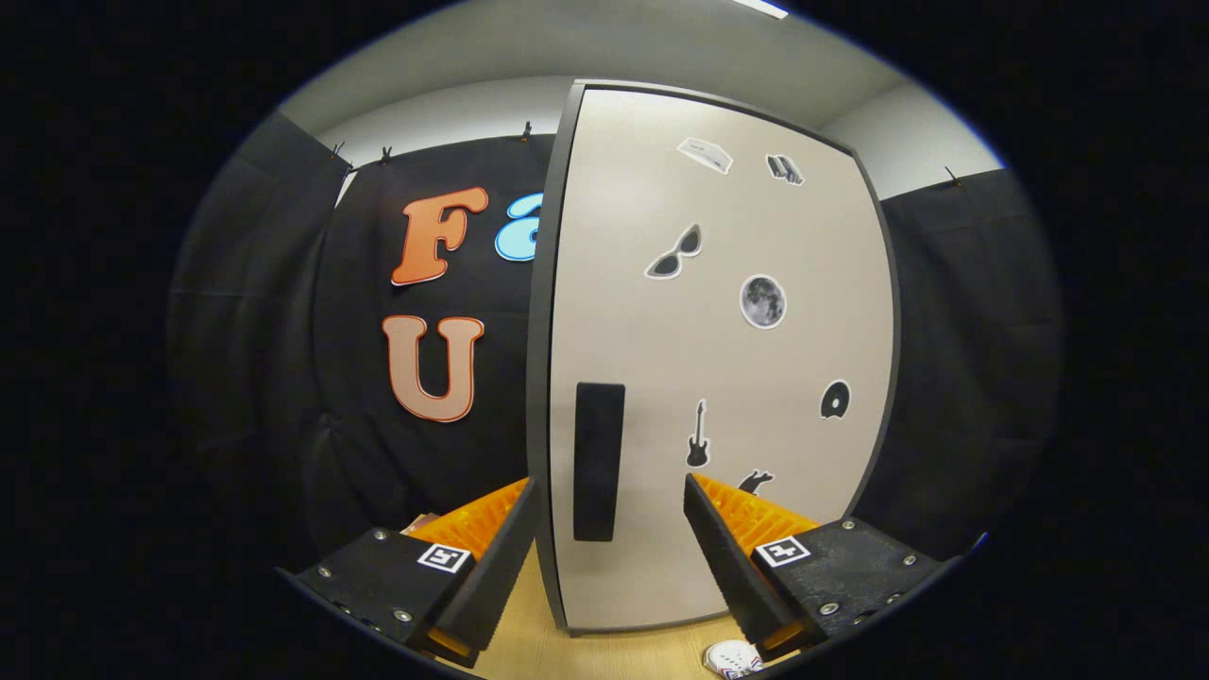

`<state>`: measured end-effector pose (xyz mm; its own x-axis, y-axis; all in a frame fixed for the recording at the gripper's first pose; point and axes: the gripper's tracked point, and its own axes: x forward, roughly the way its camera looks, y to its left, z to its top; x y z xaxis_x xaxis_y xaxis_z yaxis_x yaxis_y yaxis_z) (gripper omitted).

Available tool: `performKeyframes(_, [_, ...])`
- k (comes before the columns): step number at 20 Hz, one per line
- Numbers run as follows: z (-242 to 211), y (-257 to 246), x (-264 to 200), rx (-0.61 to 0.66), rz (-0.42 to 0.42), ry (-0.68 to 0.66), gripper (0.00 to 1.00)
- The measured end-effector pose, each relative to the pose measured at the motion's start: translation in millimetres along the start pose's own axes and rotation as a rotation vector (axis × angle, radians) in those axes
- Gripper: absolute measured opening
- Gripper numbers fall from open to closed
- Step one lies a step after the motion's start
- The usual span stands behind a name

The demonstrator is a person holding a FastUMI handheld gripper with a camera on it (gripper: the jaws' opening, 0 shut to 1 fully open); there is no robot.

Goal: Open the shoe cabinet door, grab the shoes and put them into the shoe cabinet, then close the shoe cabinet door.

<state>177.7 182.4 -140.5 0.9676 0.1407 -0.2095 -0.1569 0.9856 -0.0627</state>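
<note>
The gripper (604, 529) is held up to the shoe cabinet door (718, 359), its two fingers spread wide apart with nothing clamped between them. The dark upright handle (599, 461) on the door stands in the gap between the fingers, a little ahead of them and nearer the left one; I cannot tell whether either finger touches it. The door's dark free edge (543, 359) runs up just beside the left finger, and whether the door is flush shut or slightly ajar is hard to say from here.

By my reckoning this is the very first step, opening the door. The next move would call for easing forward until the handle sits well between the fingers, closing on it, then pulling back along the door's swing.

A white shoe (732, 658) lies on the wooden floor (538, 652), low down beneath the right finger, waiting its turn.
</note>
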Motion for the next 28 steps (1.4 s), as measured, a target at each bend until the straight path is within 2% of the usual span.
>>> performKeyframes(5, [-16,9,36,-0.015,-0.01,0.034,0.83])
performKeyframes(9, [-26,6,49,0.028,-0.029,0.073,0.57])
performKeyframes(10, [-22,7,45,0.048,-0.028,0.059,0.42])
performKeyframes(12, [-24,7,45,0.054,-0.019,0.057,0.36])
performKeyframes(14, [-23,8,41,0.025,-0.015,0.037,0.33])
performKeyframes(17, [-23,6,25,0.049,0.007,0.034,0.3])
performKeyframes(20, [-25,-5,-4,0.034,0.024,0.026,0.27])
performKeyframes(28, [-30,-45,-72,0.067,0.036,0.021,0.27])
